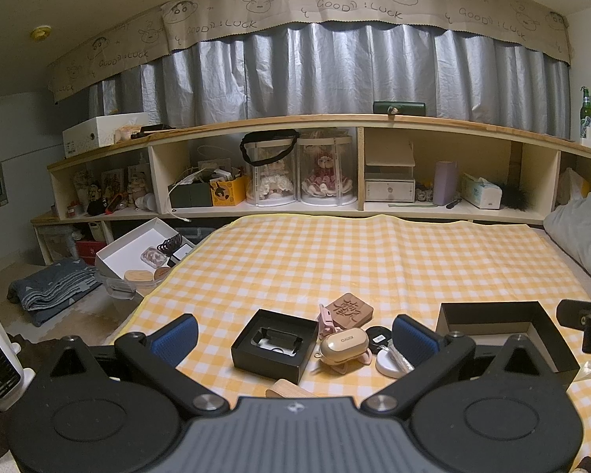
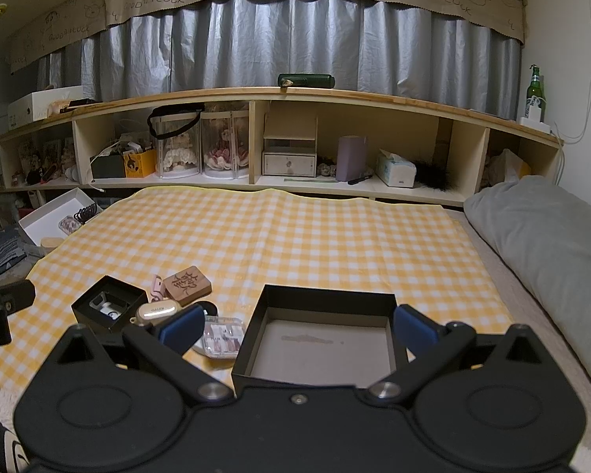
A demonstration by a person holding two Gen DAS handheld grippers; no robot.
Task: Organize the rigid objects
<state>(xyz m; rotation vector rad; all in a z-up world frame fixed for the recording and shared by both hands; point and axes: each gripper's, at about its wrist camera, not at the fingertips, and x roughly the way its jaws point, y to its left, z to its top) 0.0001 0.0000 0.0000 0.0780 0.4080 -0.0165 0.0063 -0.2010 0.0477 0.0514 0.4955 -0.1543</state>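
On the yellow checked cloth (image 1: 295,260) lie a small black box (image 1: 274,345) with an insert, a beige earbud case (image 1: 342,345), a carved wooden block (image 1: 350,309), a pink clip (image 1: 327,321), a black disc (image 1: 378,334) and a white round item (image 1: 388,362). A large empty black box (image 2: 323,339) sits to the right, also in the left wrist view (image 1: 500,327). My left gripper (image 1: 295,335) is open and empty, above the small items. My right gripper (image 2: 295,325) is open and empty, its jaws either side of the large box. A clear pink case (image 2: 222,337) lies beside that box.
A long wooden shelf (image 2: 279,94) with dolls, boxes and tissues runs along the back under grey curtains. A grey pillow (image 2: 547,236) lies right. A white box (image 1: 138,248) of items and folded cloth (image 1: 55,287) sit off the left edge. A wooden piece (image 1: 287,388) lies near my left gripper.
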